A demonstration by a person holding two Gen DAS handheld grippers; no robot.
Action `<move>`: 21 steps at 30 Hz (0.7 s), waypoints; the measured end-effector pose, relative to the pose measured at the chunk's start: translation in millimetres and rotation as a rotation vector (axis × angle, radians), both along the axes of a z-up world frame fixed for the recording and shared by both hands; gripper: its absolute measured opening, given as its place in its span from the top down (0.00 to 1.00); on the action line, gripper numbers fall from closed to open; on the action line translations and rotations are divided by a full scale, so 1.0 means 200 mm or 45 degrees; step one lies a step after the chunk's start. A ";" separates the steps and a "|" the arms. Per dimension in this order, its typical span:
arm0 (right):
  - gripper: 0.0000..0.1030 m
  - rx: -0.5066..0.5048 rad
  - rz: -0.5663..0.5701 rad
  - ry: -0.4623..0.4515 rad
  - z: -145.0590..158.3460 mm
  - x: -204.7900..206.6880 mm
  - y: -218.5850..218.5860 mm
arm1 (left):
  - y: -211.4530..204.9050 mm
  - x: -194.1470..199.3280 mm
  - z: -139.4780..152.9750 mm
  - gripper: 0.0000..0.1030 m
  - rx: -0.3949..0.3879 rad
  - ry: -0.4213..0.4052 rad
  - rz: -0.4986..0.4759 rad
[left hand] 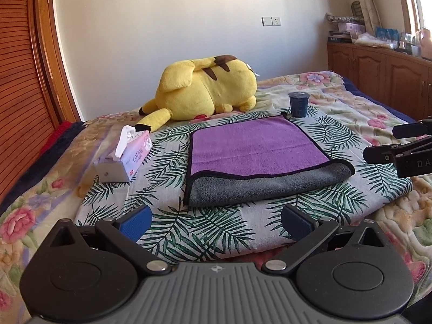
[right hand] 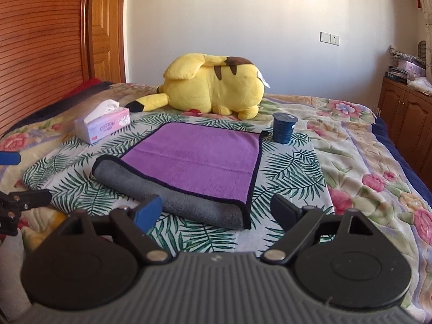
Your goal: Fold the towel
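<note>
A purple and grey towel (left hand: 259, 151) with black trim lies folded once on a leaf-print cloth (left hand: 167, 167) on the bed; its grey underside shows along the near folded edge. It also shows in the right wrist view (right hand: 199, 162). My left gripper (left hand: 216, 222) is open and empty, a little short of the towel's near edge. My right gripper (right hand: 216, 210) is open and empty, its fingers either side of the towel's near right corner, just short of it. The right gripper also shows at the right edge of the left wrist view (left hand: 405, 148).
A yellow plush toy (left hand: 208, 89) lies behind the towel. A tissue box (left hand: 124, 159) sits to its left. A dark blue cup (left hand: 298, 104) stands at the towel's far right corner. Wooden cabinets (left hand: 383, 73) line the right wall.
</note>
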State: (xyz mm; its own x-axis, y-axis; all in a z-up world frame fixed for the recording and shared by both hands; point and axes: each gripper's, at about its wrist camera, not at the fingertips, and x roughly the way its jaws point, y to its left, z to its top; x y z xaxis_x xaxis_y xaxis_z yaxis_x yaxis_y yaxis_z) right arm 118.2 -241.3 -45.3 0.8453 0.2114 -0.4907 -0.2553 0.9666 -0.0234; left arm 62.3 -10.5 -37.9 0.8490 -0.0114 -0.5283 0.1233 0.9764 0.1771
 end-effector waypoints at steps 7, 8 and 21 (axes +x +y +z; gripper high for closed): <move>0.15 -0.023 0.031 0.033 -0.03 0.07 0.02 | 0.02 0.08 -0.02 0.16 -0.024 0.034 0.003; 0.15 -0.024 0.034 0.038 -0.04 0.09 0.02 | 0.02 0.09 -0.02 0.16 -0.028 0.037 0.002; 0.18 -0.026 0.039 0.138 -0.11 0.23 0.00 | 0.03 0.24 -0.06 0.25 -0.077 0.079 -0.044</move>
